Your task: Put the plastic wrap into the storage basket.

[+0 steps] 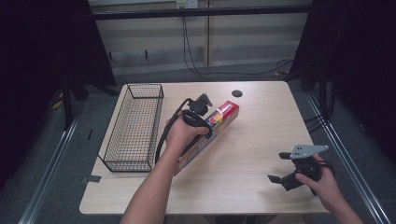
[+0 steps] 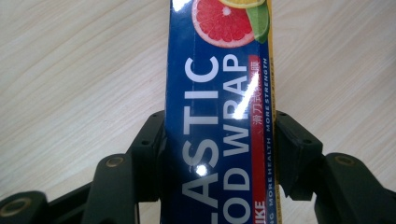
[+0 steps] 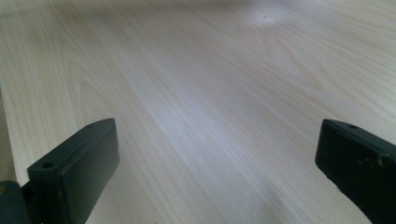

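One wire basket (image 1: 133, 126) left of plastic wrap box (image 1: 212, 130); left tool (image 2: 219, 135) clamps box; right tool (image 3: 217, 158) agape, empty.

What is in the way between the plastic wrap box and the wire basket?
Nothing visible. The left tool is shut on the plastic wrap box, and only bare table lies between it and the wire basket at its left.

A pale wooden worktop (image 1: 261, 140) stands on a grey floor (image 1: 46, 154); black cables (image 1: 191, 56) hang down the beige panelled wall (image 1: 252, 32) behind
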The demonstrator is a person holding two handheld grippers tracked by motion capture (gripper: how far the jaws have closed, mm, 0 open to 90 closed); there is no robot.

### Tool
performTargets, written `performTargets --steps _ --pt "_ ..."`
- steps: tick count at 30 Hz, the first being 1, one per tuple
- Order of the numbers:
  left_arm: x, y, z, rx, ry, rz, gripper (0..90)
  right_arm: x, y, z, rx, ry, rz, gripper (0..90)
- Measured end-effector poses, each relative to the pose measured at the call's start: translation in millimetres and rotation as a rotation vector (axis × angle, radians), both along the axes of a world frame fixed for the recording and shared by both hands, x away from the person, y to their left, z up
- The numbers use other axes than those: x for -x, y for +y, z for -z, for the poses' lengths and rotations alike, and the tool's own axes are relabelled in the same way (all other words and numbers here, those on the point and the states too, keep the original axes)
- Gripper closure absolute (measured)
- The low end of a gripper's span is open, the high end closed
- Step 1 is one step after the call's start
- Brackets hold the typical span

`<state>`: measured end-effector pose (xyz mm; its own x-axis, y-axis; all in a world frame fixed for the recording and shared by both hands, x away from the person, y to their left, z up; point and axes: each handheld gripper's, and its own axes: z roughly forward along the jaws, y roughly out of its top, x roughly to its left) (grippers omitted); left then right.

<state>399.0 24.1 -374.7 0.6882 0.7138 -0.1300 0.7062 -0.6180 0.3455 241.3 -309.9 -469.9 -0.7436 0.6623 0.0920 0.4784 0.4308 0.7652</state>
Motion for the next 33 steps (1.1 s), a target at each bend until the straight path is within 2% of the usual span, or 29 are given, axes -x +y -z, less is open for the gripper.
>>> performTargets --steps 6,9,13,14,15,20,33 --pt "-1.6 5.6 -4.5 -0.005 0.003 -0.013 44.5 0.3 0.3 0.4 -0.001 0.002 0.004 0.0" --pt "-2.0 8.3 -7.6 0.006 -0.002 -0.038 44.5 -0.2 -0.2 0.8 -0.002 0.001 0.004 0.0" --pt "-3.5 13.5 -12.5 0.0 0.006 -0.056 44.5 0.0 -0.5 0.9 -0.004 -0.002 -0.002 0.0" --pt "-3.2 13.8 -13.2 0.008 0.001 -0.075 44.5 0.1 -0.1 1.0 -0.004 0.0 -0.004 0.0" --pt "-3.6 15.1 -14.9 -0.002 0.004 -0.072 44.5 0.2 0.3 1.1 0.0 0.0 -0.002 0.0" --pt "-5.2 22.7 -21.3 0.004 0.007 -0.101 44.5 0.3 1.5 1.8 -0.001 0.002 -0.001 0.0" --pt "-7.4 41.8 -29.1 0.018 0.004 -0.179 44.4 0.6 2.4 2.7 0.006 0.002 -0.003 0.0"
